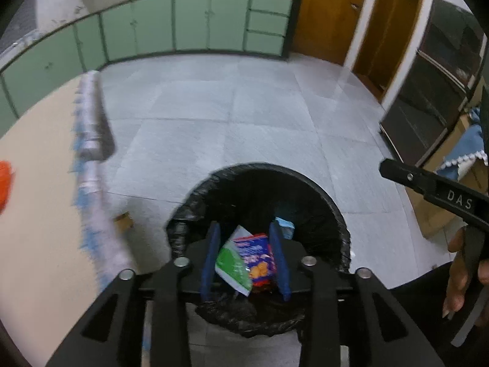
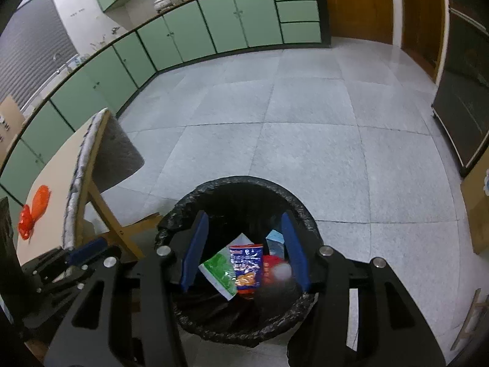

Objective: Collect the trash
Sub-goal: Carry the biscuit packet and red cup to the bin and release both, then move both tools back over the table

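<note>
Both the left gripper (image 1: 246, 260) and the right gripper (image 2: 244, 250) are held apart and empty above the bin (image 2: 183, 214). The next trash, an orange wrapper (image 2: 35, 211), lies on the bench (image 2: 61, 165) at nine o'clock, nearer the left.

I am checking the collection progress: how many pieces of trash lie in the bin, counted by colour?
Green and white packet: 1
Red and blue snack packet: 1
Light blue packet: 1
Red piece, blurred: 1
Total visible in the bin: 4
</note>
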{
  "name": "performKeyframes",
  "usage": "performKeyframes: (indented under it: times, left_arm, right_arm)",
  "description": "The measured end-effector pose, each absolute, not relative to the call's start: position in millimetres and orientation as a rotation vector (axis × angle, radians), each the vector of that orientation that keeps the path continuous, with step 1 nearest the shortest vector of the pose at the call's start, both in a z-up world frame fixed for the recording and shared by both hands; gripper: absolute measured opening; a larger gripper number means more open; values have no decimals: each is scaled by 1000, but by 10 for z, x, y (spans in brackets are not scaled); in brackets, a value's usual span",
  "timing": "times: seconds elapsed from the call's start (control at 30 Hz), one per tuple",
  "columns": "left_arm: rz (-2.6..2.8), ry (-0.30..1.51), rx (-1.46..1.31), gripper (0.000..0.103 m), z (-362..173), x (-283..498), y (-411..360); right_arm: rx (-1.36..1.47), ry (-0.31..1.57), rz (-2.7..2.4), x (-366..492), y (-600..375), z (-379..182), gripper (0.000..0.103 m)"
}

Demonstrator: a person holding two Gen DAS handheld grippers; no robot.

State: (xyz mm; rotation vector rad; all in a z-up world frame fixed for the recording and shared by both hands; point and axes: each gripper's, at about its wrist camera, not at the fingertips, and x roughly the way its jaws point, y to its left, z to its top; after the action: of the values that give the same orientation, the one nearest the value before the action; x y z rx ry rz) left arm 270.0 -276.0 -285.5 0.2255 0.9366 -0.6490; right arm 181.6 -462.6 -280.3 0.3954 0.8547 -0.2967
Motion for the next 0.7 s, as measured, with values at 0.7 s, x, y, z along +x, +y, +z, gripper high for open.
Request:
performKeyframes:
  times: [0.7]
  left_arm:
    - [-43,684,-12,62,-2101,2689,394]
  right_arm:
    - [115,789,200,2664,-1981,-2126,56]
